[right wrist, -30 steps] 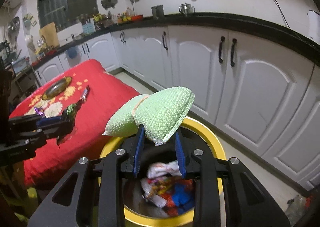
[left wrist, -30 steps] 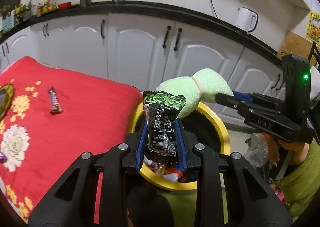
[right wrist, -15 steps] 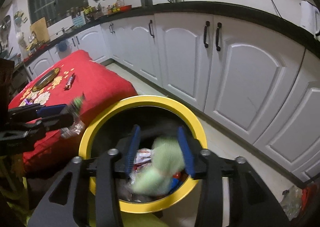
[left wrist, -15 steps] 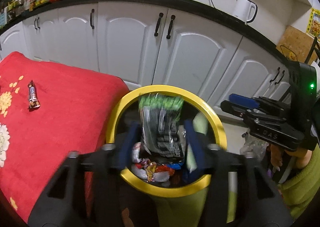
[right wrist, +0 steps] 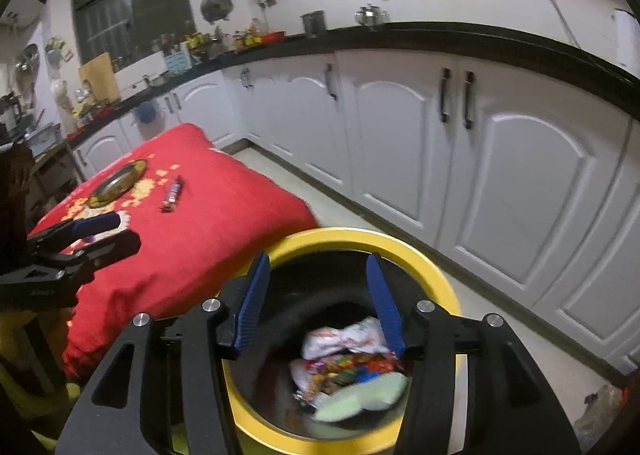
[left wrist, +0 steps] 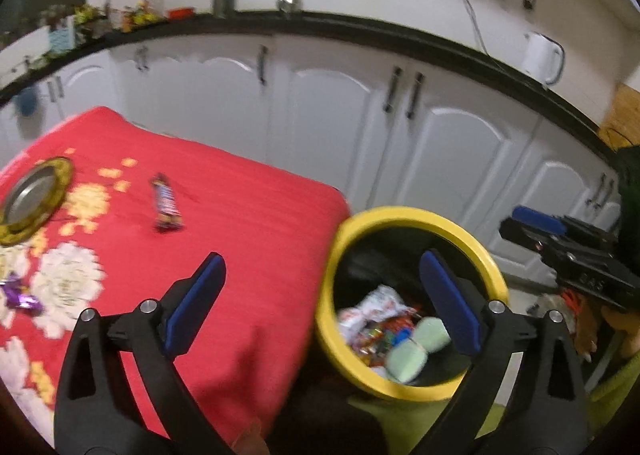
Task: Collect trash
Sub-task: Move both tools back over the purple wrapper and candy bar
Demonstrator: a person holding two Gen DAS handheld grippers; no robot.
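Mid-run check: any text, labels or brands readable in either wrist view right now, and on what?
"DAS" (first letter unsure): black body of the right gripper, whose fingers have just been opening, nothing between them.
Dark candy bar wrapper on the red floral cloth: print blurred, unreadable.
Crumpled wrappers in the yellow-rimmed bin: unreadable.

No readable text; raised lettering on right gripper [left wrist: 536,225] body, beside yellow bin [left wrist: 416,215], too blurred.
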